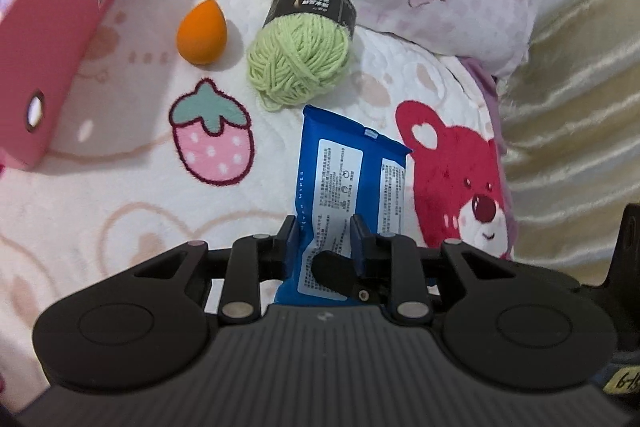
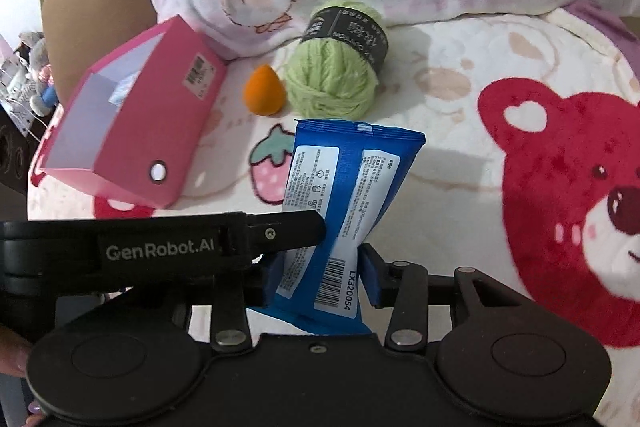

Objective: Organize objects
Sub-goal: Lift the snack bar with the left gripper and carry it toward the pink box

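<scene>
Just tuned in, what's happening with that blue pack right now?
Both tools are at the blue wipes pack, held above the blanket. The left tool is clamped on its lower part. The right tool has its fingers on either side of the pack, without a clear pinch. The green yarn ball, orange sponge and pink box lie beyond, untouched.

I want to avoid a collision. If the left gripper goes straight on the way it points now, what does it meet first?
Probably the green yarn ball. The left gripper is shut on the blue wipes pack, whose far end leads, and the yarn lies just beyond it on the blanket. Depth is unclear, so it may meet the blanket first.
</scene>
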The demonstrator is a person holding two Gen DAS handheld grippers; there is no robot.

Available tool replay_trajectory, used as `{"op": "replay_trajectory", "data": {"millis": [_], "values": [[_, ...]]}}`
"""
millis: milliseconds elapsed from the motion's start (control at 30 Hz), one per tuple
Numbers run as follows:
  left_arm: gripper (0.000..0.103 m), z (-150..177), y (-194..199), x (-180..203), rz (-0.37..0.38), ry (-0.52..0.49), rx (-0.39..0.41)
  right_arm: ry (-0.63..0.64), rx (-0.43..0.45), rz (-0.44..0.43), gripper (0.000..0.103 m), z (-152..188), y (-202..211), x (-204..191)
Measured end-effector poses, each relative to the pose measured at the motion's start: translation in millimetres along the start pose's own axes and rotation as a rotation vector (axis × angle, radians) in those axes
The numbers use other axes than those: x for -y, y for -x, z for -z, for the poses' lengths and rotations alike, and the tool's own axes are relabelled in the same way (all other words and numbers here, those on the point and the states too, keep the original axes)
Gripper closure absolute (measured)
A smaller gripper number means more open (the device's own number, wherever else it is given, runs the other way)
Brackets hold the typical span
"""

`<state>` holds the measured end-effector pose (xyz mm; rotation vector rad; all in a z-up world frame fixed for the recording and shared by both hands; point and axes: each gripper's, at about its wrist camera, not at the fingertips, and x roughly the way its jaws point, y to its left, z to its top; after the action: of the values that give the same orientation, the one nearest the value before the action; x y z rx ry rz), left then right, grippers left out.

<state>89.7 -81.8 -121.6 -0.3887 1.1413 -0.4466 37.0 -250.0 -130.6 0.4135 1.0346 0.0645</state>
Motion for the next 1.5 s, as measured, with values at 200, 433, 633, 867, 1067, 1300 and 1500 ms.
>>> {"op": "replay_trajectory", "data": {"millis": [200,433,633,867,1067,1300,1500], "values": [[0.079,3,29,8,-0.031,-0.068,-0.037,-0.039,-0.003,-0.07,0.054,9,18,-12],[0.079,7,65,9,-0.055,-0.147,-0.109,-0.067,-0.019,-0.114,0.053,23,36,-36],[0.079,14,102,2,-0.03,-0.154,-0.103,-0.025,-0.007,-0.098,0.053,32,60,-68],[0.079,16,130,-6,-0.027,-0.139,-0.114,0.012,-0.024,-0.084,0.053,33,74,-98],[0.079,12,156,-19,-0.018,-0.116,-0.095,0.08,-0.022,-0.09,0.053,29,81,-125],[0.079,9,177,-41,-0.021,-0.076,-0.069,0.116,-0.023,-0.108,0.053,24,76,-150],[0.079,6,201,-59,-0.03,-0.063,-0.048,0.144,-0.039,-0.113,0.053,19,74,-178]]}}
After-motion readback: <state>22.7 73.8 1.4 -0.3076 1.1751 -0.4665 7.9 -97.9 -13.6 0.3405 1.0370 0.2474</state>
